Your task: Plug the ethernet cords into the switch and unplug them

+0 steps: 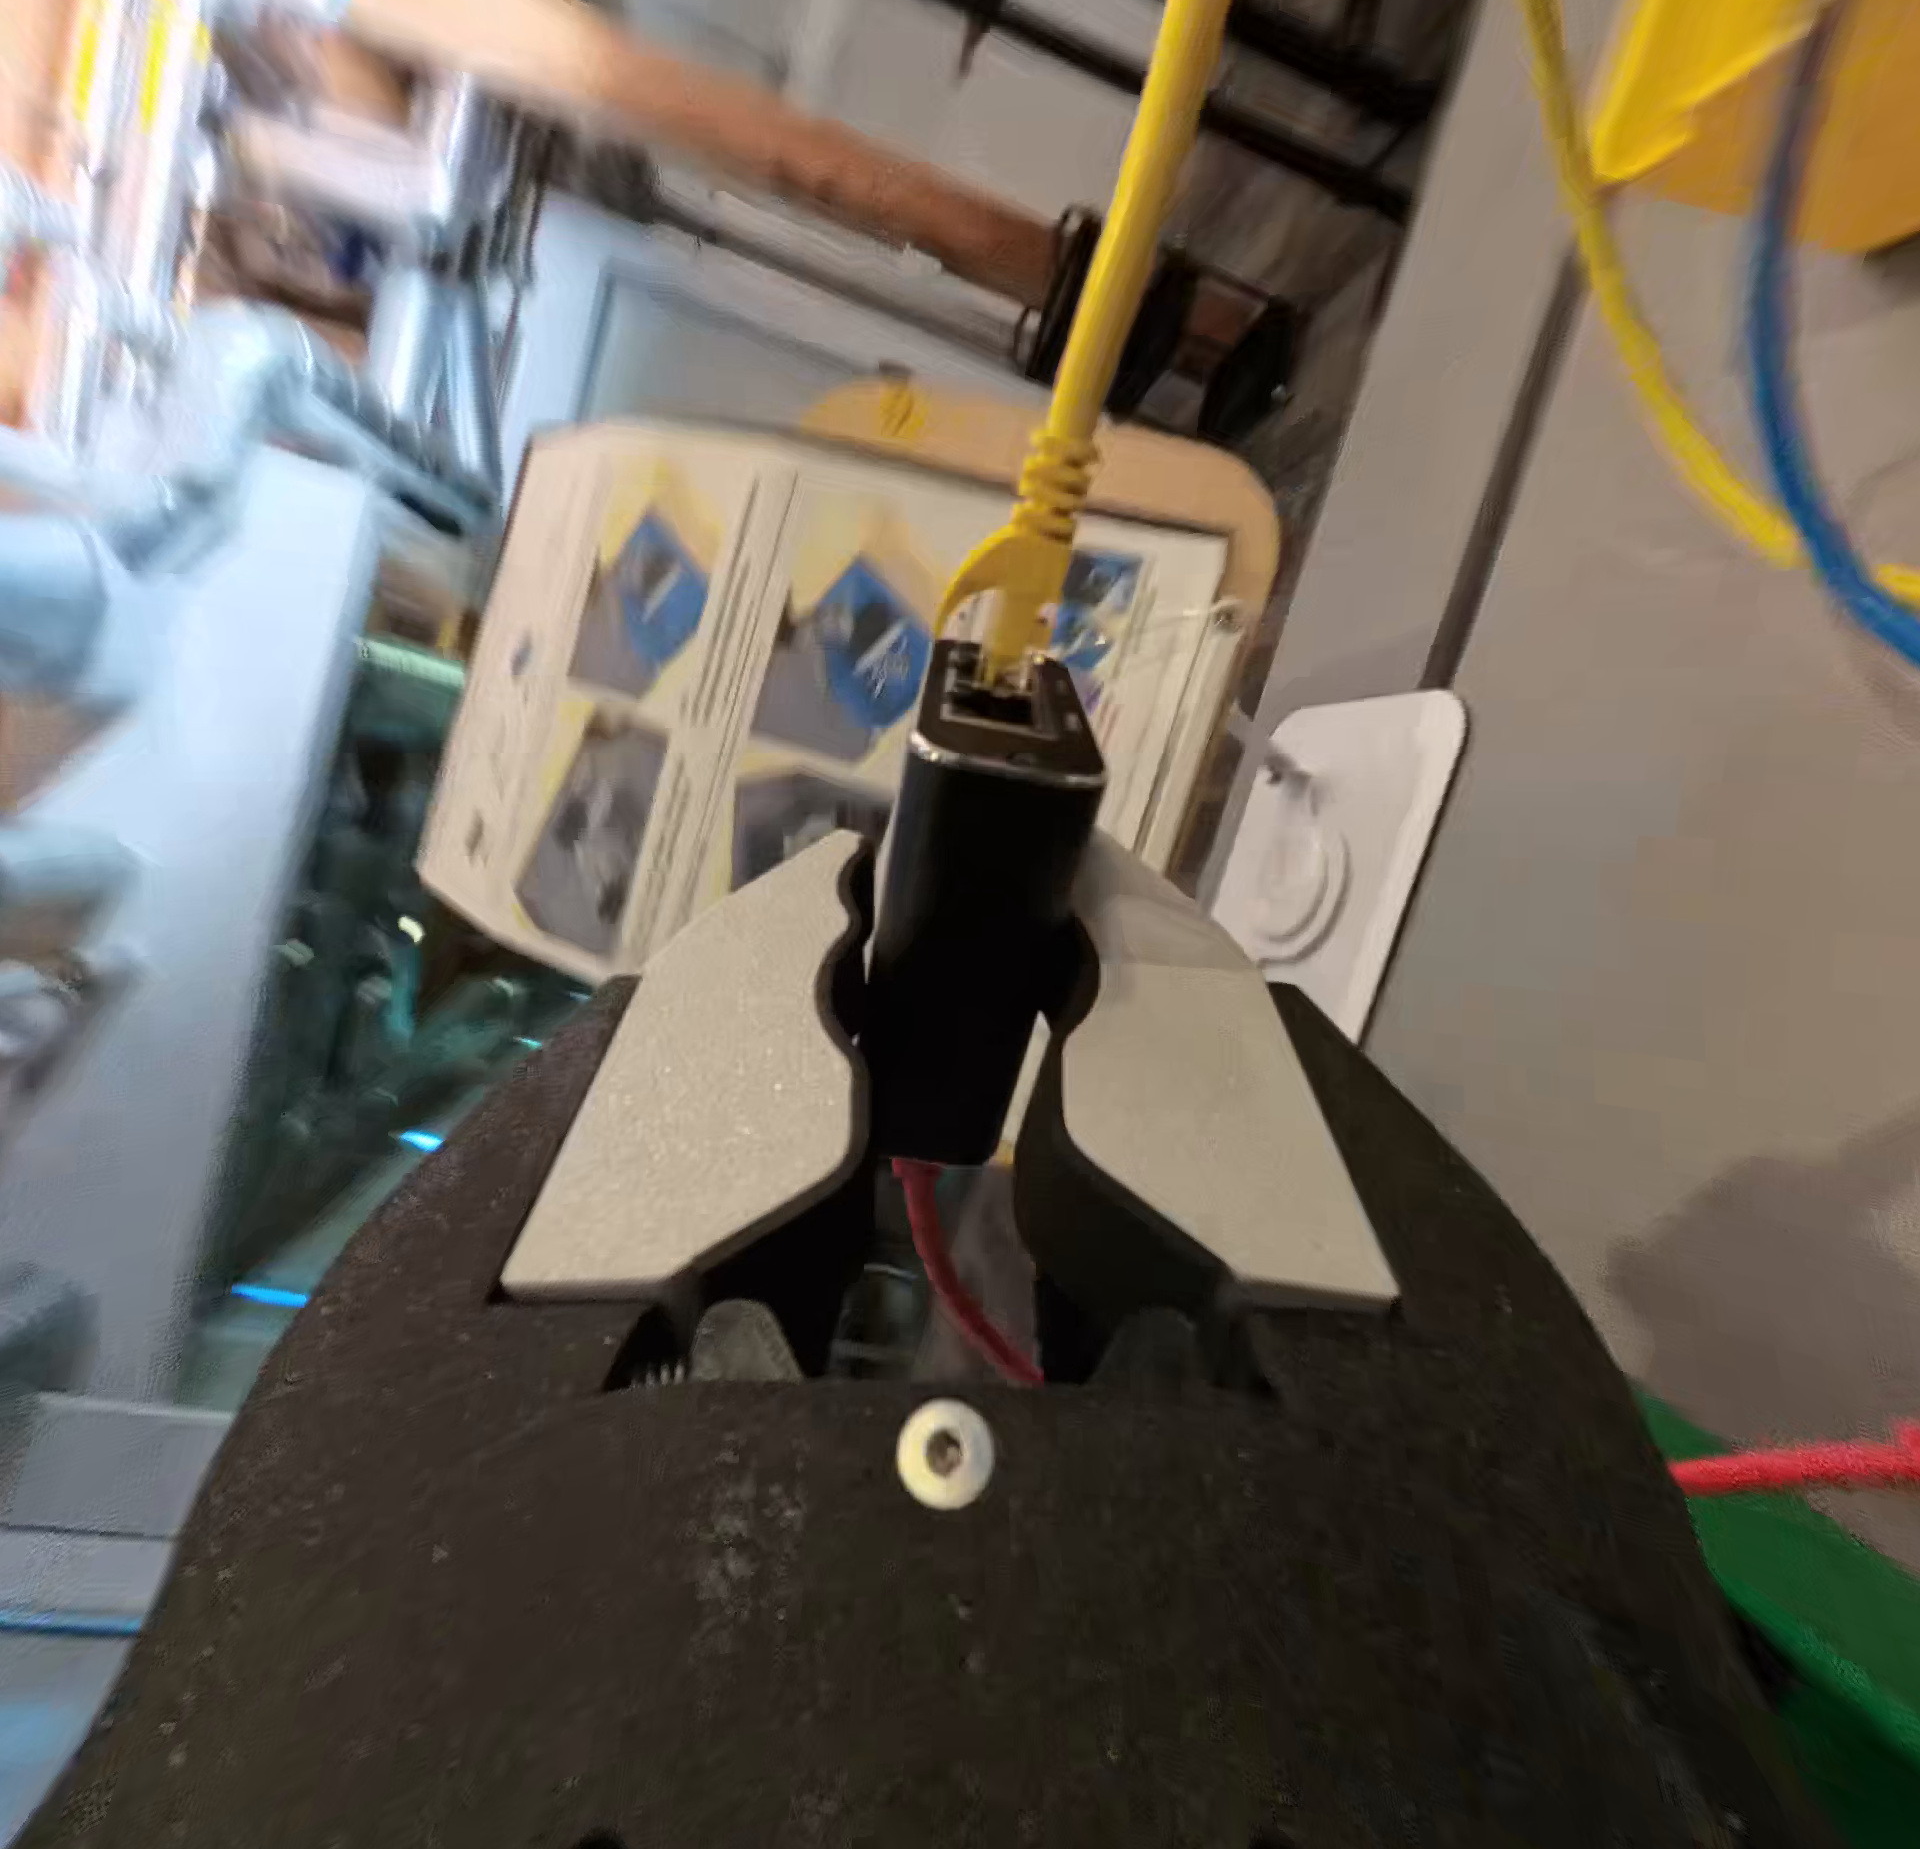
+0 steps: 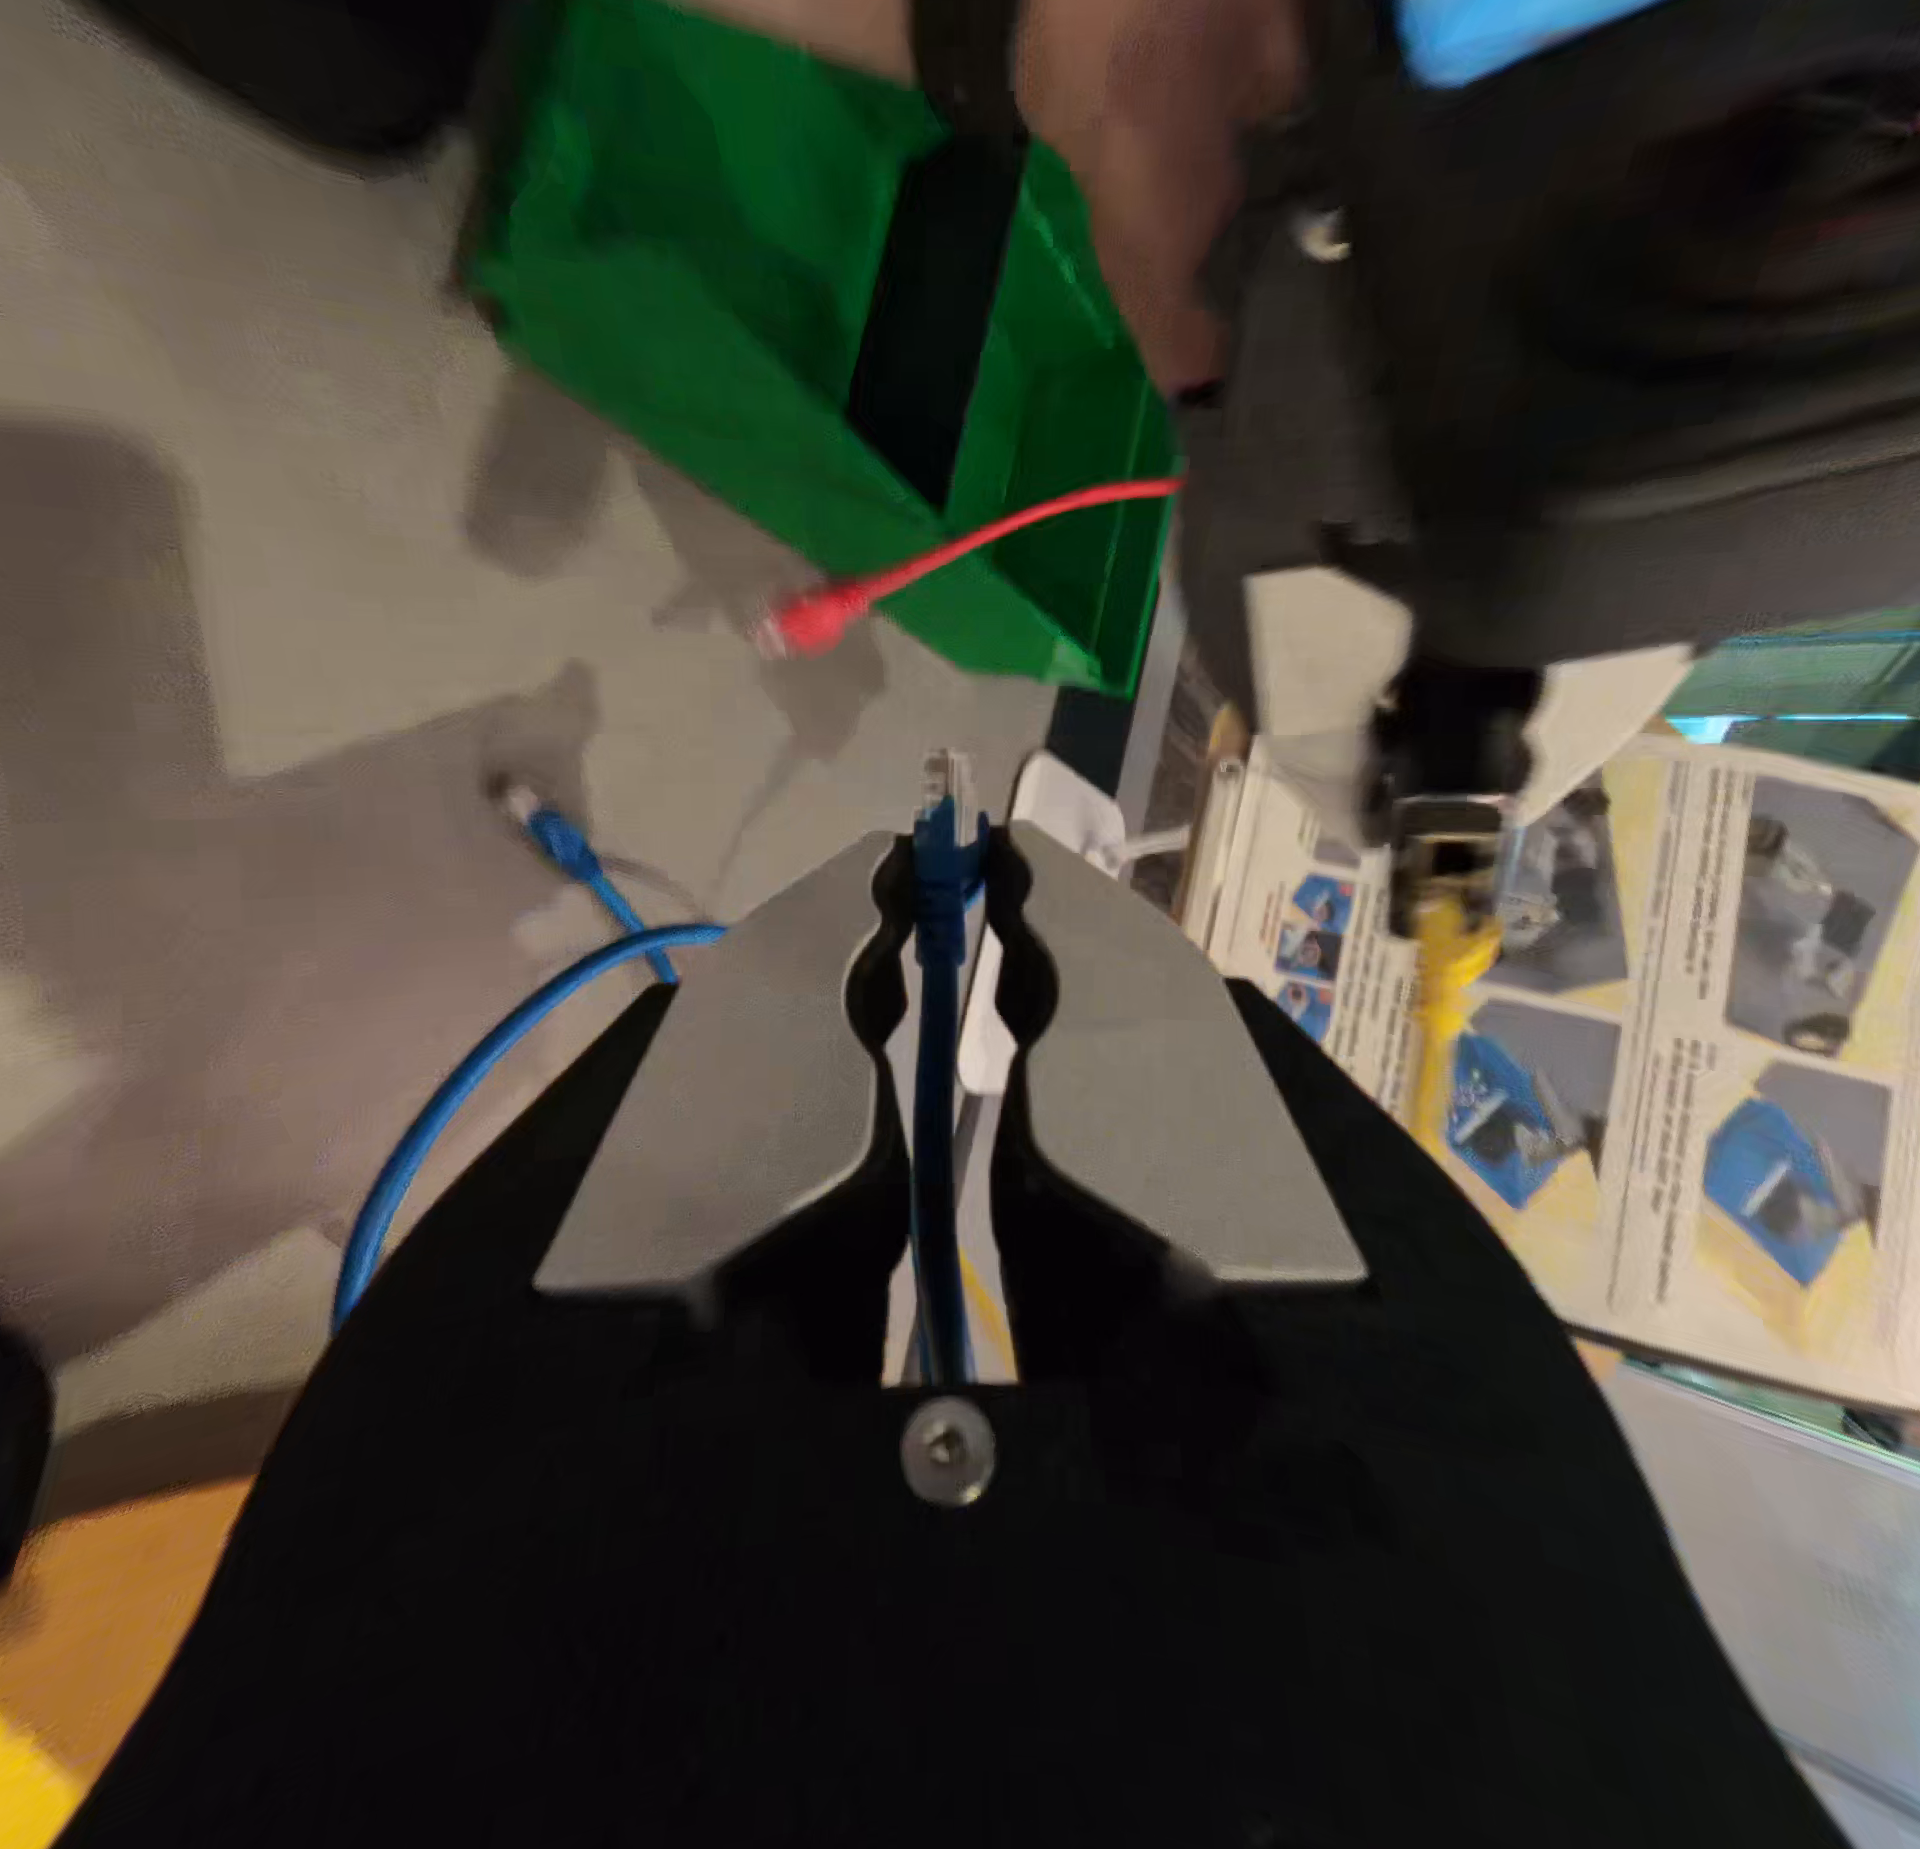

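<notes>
Switch (image 1: 982, 926) first: it's a small black box and we're gripping it in the left gripper (image 1: 966, 968), jaws clamped snug on its sides, port end pointing away from the camera. Yellow ethernet cord (image 1: 1117, 241) is sitting plugged into the far port, its booted plug (image 1: 1023, 594) sticking straight out and the cord running up out of frame. The near port is looking empty. A thin red cord (image 1: 956, 1269) is trailing out of the switch's back end, down between the jaws.

Over on the other side, we're pinching the blue ethernet cord (image 2: 940, 968) in the right gripper (image 2: 945, 864), jaws narrow and closed on the boot just behind the clear plug (image 2: 948, 771), which is poking out past the tips. From here the left gripper (image 2: 1455, 750) is showing up to the upper right with the switch and yellow plug in it, well apart from the blue plug.

On the grey counter (image 2: 260, 656) we're seeing another blue plug end (image 2: 551, 833) lying loose, a red plug (image 2: 816, 620) with its cord leading off, and a green box (image 2: 727, 324) behind it. A printed sheet (image 2: 1662, 1020) with blue and yellow pictures is lying off to the right. Everything's a bit motion-blurred.
</notes>
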`<state>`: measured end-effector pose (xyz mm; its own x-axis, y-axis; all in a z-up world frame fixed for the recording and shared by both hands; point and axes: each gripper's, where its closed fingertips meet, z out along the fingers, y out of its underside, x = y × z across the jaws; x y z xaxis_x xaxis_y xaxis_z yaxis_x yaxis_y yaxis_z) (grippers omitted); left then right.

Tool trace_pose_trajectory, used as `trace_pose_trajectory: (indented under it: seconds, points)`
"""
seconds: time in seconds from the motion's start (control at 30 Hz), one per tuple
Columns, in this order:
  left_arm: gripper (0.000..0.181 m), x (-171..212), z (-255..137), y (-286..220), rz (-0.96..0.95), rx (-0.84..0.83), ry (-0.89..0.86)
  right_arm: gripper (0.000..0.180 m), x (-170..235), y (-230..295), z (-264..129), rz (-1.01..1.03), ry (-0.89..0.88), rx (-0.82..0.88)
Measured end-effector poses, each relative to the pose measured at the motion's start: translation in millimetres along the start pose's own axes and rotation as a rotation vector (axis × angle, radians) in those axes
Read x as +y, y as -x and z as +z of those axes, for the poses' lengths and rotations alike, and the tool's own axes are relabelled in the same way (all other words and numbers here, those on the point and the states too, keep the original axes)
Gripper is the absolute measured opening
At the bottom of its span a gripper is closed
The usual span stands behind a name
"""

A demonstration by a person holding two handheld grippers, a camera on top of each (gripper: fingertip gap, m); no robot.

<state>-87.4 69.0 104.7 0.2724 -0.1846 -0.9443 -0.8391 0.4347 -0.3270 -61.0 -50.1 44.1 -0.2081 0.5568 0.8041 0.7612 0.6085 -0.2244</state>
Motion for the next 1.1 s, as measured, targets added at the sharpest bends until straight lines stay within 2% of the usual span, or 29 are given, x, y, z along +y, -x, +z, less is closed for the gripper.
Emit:
trace_pose_trajectory:
  seconds: [0.07,0.13,0.33,0.47,0.6,0.73,0.9,0.97,1.1]
  points:
    - [0.027,9.2,-20.9,16.6,-0.174,0.102,-0.121,0.016,4.8,-23.9,12.7,-0.045,0.121,0.167]
    - [0.027,11.5,-44.7,38.7,-0.218,0.051,-0.203,0.015,-4.2,-28.1,11.4,-0.005,0.048,0.174]
    - [0.029,22.7,-44.6,59.5,-0.307,-0.056,-0.149,0.015,-7.3,-58.5,-51.8,0.117,-0.118,0.345]
    - [0.028,28.6,-40.4,66.9,-0.496,-0.052,-0.125,0.015,17.3,-73.5,-89.6,0.215,-0.118,0.468]
    - [0.028,37.1,-48.5,80.1,-0.534,-0.098,-0.115,0.015,34.6,-89.6,-115.2,0.322,-0.178,0.581]
    - [0.029,60.1,-53.8,94.2,-0.563,-0.175,-0.036,0.015,39.7,-99.6,-131.6,0.334,-0.158,0.632]
    - [0.028,85.5,-63.0,108.6,-0.745,-0.216,-0.009,0.015,25.5,-111.8,-152.8,0.284,-0.132,0.556]
    - [0.026,80.3,-67.5,107.8,-0.695,-0.175,-0.078,0.015,21.8,-122.0,-164.8,0.272,-0.097,0.56]
    - [0.026,78.8,-76.9,113.1,-0.673,-0.193,-0.093,0.015,31.7,-150.7,-188.2,0.264,0.037,0.583]
